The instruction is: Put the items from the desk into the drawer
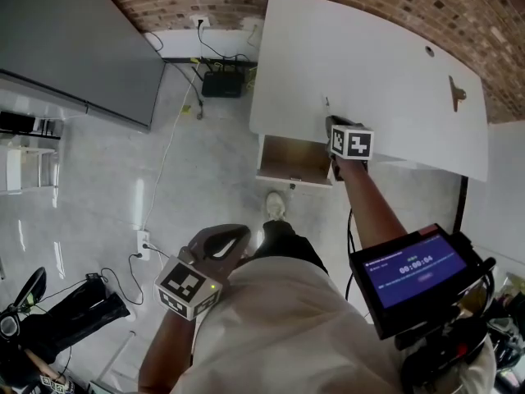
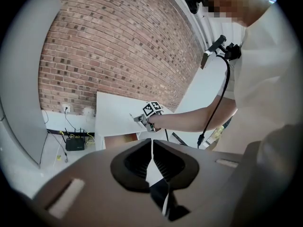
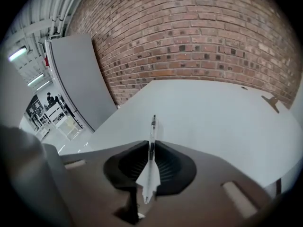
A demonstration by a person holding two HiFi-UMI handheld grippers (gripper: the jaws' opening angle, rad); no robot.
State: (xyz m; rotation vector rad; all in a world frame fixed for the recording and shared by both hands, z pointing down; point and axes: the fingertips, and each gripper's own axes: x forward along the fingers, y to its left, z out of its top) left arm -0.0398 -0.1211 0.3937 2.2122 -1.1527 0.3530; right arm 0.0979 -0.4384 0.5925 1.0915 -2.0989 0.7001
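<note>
Grey panelling (image 1: 74, 39) stands well apart from the white desk (image 1: 369, 64), off its left side. Nearer the desk, but short of it and lower, the left gripper (image 1: 234, 235) hangs by the person's hip above the pale floor (image 1: 189, 162). Its dark fingers (image 2: 137, 162) are pressed together with nothing between them. Under the desk's left front edge a wooden drawer (image 1: 295, 158) stands pulled out, brown inside. Just above the drawer, at the desk's front edge, the right gripper (image 1: 331, 124) reaches over the top. Its fingers (image 3: 130, 162) pinch a pen (image 3: 152, 126) by the lower barrel. The pen sticks straight out from the jaws, over the desk top and toward the brick wall (image 3: 189, 32) behind the desk. Whether its far end touches the desk cannot be told. Near the desk's back right corner lies a small brown object (image 1: 457, 94), too small to identify.
</note>
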